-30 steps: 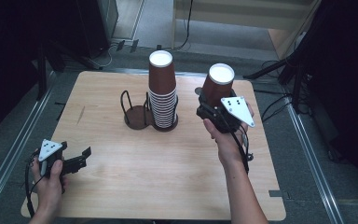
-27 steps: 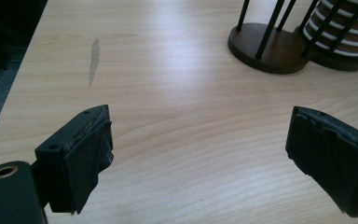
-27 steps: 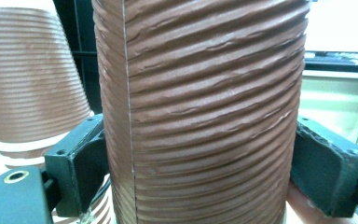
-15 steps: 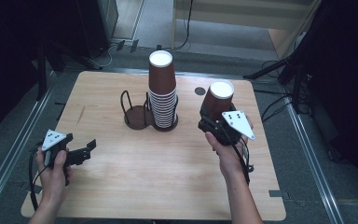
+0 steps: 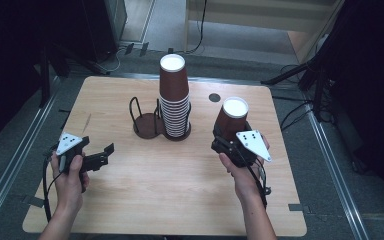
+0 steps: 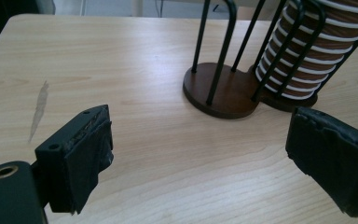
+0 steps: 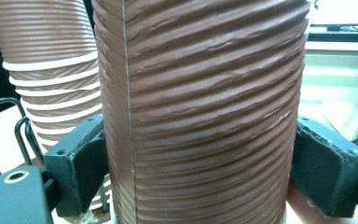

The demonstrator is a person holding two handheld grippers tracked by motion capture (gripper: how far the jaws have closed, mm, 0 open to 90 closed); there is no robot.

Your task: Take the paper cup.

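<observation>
We hold a brown paper cup (image 5: pixel 231 120) upside down, clamped in our right gripper (image 5: pixel 228 142), beside the cup stack (image 5: pixel 174 102). Our left gripper (image 5: pixel 102 156) hovers with fingers (image 6: pixel 81 156) released over the surface (image 5: pixel 180 190). Likely next: lower the cup somewhere, perhaps the empty holder (image 5: pixel 145 122).

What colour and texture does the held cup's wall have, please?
The cup is brown with fine horizontal ribbing, shown best in the right gripper view.

High view overhead facing forward, gripper views low, probably close, sharing cup stack (image 5: pixel 174 107).
</observation>
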